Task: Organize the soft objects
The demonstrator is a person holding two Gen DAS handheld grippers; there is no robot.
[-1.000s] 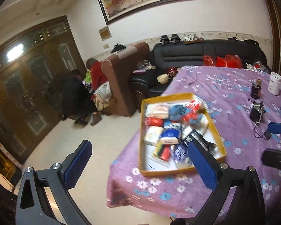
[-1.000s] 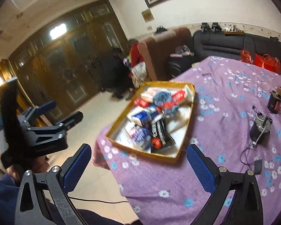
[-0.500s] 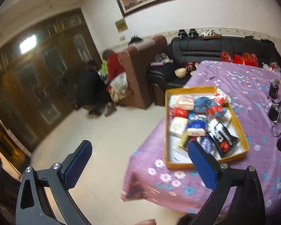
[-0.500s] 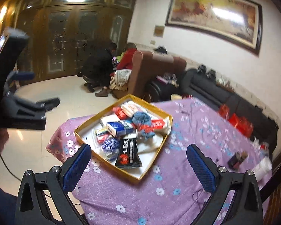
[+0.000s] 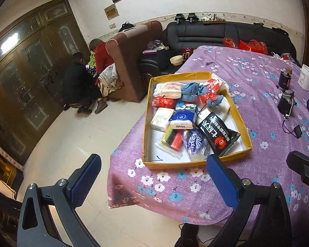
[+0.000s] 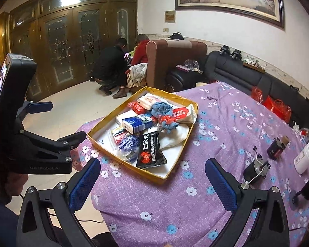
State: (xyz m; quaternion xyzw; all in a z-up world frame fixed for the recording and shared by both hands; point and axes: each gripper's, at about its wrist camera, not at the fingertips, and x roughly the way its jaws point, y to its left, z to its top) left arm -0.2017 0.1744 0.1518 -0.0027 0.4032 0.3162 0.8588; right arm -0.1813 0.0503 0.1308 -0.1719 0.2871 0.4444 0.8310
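Observation:
A shallow yellow box (image 5: 195,160) (image 6: 131,169) sits at the near left corner of a table with a purple flowered cloth (image 5: 257,78) (image 6: 226,127). It holds several soft packs: tissue packs (image 5: 183,120) (image 6: 138,123), a black snack bag (image 5: 217,134) (image 6: 151,151), blue cloth (image 5: 192,89) (image 6: 161,108), red bags (image 5: 162,102). My left gripper (image 5: 154,182) is open and empty, short of the box's near edge. My right gripper (image 6: 152,182) is open and empty, above the cloth near the box corner. The left gripper also shows in the right wrist view (image 6: 51,127).
On the table's right side stand a small motor with a wire (image 6: 255,169) (image 5: 285,103), a dark bottle (image 6: 277,147) and a white cup (image 6: 304,158) (image 5: 306,80). Sofas (image 5: 216,33) and two crouching people (image 6: 117,68) are beyond the table. Pale tiled floor (image 5: 72,144) lies left.
Both views have swung and steadied on the box. The left gripper has come closer to its near edge. Both grippers stay open and empty.

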